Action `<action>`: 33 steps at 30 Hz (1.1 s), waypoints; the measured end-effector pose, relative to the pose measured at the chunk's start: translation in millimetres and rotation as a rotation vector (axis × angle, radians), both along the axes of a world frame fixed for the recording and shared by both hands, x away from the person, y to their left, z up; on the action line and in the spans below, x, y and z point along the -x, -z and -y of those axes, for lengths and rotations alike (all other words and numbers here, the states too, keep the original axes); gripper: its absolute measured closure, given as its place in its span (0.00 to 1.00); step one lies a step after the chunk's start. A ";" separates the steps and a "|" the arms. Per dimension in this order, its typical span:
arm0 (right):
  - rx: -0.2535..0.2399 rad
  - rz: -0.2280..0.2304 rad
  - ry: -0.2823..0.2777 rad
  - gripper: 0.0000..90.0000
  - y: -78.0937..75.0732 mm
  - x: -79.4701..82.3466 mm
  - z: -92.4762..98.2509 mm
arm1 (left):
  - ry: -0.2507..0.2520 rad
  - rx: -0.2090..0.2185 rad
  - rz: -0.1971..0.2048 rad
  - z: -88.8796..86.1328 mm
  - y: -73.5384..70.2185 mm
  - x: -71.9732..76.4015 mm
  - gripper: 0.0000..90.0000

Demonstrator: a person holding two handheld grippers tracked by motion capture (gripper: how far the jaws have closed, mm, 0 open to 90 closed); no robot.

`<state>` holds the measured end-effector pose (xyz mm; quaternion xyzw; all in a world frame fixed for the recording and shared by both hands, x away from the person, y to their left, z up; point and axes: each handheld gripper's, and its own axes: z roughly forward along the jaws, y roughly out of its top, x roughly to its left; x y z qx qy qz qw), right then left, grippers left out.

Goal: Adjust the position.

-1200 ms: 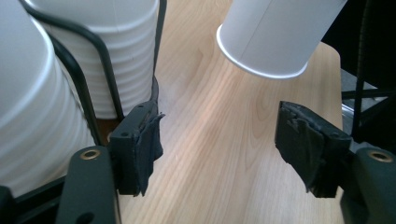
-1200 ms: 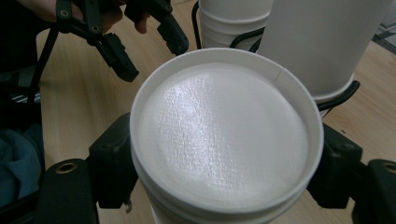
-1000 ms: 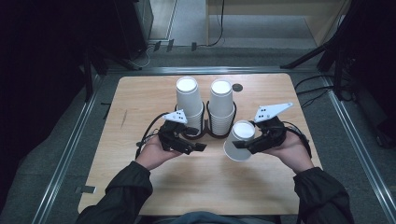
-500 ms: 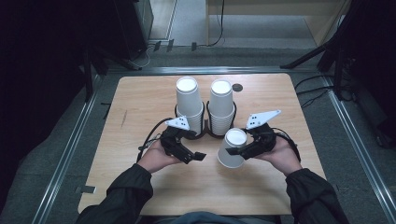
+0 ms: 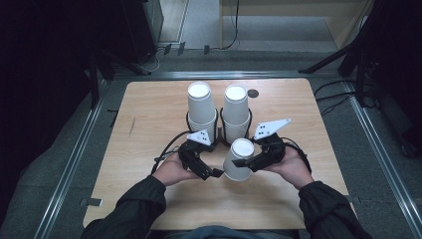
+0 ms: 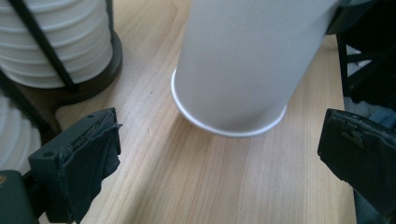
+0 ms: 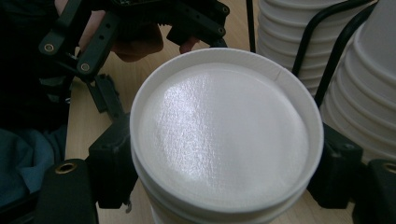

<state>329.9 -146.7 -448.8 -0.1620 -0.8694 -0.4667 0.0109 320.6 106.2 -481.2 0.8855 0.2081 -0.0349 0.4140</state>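
A single white paper cup (image 5: 239, 160) hangs upside down and slightly tilted just in front of the cup holder, and my right gripper (image 5: 245, 162) is shut on its sides. In the right gripper view the cup's base (image 7: 224, 130) faces the camera between the two black pads (image 7: 111, 163). My left gripper (image 5: 211, 171) is open just left of this cup. Its jaws have just been opening, and no pad touches anything. In the left gripper view the cup's wall (image 6: 247, 60) and rim stand close over the wood, ahead of the wide-spread pads (image 6: 88, 154).
Two tall stacks of upside-down white cups (image 5: 201, 107) (image 5: 236, 109) stand in a black wire holder (image 5: 219, 130) at the table's middle, right behind both grippers. A small dark disc (image 5: 253, 93) lies behind the right stack. The wooden table (image 5: 149, 114) has bare room to both sides.
Both hands have come nearer to me and lower. The held cup has moved down and away from the stacks, towards the tabletop. The left jaws stand wider.
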 end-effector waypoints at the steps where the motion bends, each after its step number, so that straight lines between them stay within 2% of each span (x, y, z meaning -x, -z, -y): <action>1: -0.001 -0.004 -0.012 0.27 0.0 0.7 -2.7 | 0.006 -0.003 0.003 1.3 0.7 0.1 0.00; 7: -0.027 -0.011 -0.035 0.27 -1.5 1.3 -9.3 | 0.026 -0.008 0.007 8.4 4.4 1.9 0.00; 9: -0.052 -0.014 -0.043 0.27 -4.1 1.1 -12.0 | 0.026 0.000 0.006 9.8 4.2 3.4 0.00; 13: -0.062 -0.016 -0.058 0.27 -5.8 1.7 -15.5 | 0.023 0.009 0.011 10.9 4.6 5.1 0.00; 17: -0.072 -0.006 -0.067 0.27 -8.5 3.3 -20.3 | 0.021 0.017 0.041 11.9 4.4 8.8 0.00; 24: -0.107 -0.009 -0.075 0.27 -10.3 3.9 -25.8 | 0.026 0.053 0.012 12.0 6.1 9.6 0.00; 26: -0.122 -0.015 -0.077 0.27 -10.8 4.3 -25.9 | 0.025 0.064 0.025 11.4 5.0 10.3 0.00; 27: -0.134 -0.021 -0.075 0.27 -10.8 4.3 -25.8 | 0.030 0.085 0.042 9.4 2.7 11.3 0.08; 29: -0.149 -0.034 -0.076 0.27 -10.9 3.2 -24.9 | 0.037 0.087 0.051 9.3 1.6 11.9 0.11; 30: -0.148 -0.037 -0.078 0.27 -10.6 2.8 -24.5 | 0.054 0.075 0.076 9.3 -0.4 14.0 0.13; 33: -0.143 -0.043 -0.078 0.27 -9.1 2.3 -24.2 | 0.061 0.057 0.070 9.9 -1.3 13.5 0.16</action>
